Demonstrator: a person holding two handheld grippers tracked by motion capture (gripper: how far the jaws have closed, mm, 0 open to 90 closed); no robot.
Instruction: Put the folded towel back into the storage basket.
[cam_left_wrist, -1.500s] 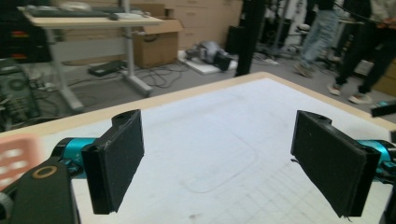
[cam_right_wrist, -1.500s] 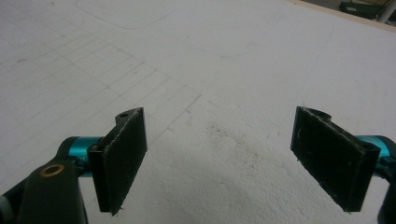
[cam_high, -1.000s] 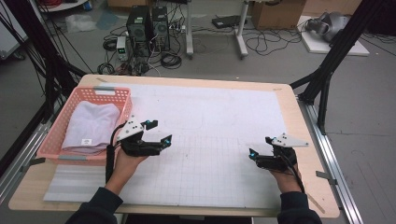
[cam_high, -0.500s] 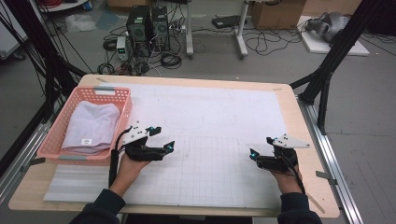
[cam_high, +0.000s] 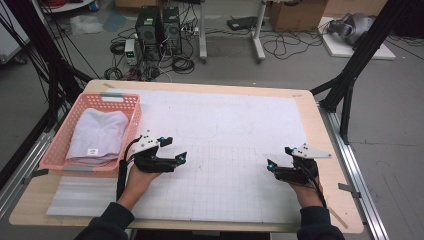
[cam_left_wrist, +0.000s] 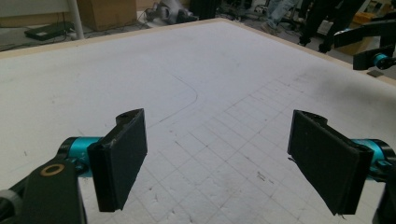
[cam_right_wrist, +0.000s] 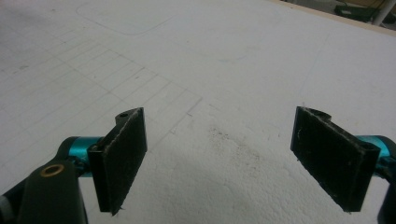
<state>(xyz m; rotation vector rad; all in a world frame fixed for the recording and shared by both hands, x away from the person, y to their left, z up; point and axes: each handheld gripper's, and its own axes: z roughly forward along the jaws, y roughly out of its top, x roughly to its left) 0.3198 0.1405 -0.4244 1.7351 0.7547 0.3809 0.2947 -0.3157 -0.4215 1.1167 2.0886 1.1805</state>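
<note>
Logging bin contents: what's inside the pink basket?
The pink basket holds folded pale lavender cloth, stacked, with a small label near the front edge. How many pieces lie in the stack, and anything beneath it, is covered.

In the high view, the small label (cam_high: 92, 151) on the folded cloth (cam_high: 97, 134) in the pink basket (cam_high: 60, 145) at left is too small to read. The bottom frame edge cuts off both forearms. At the upper right of the left gripper view, the right gripper (cam_left_wrist: 380, 59) is cropped by the frame edge.
</note>
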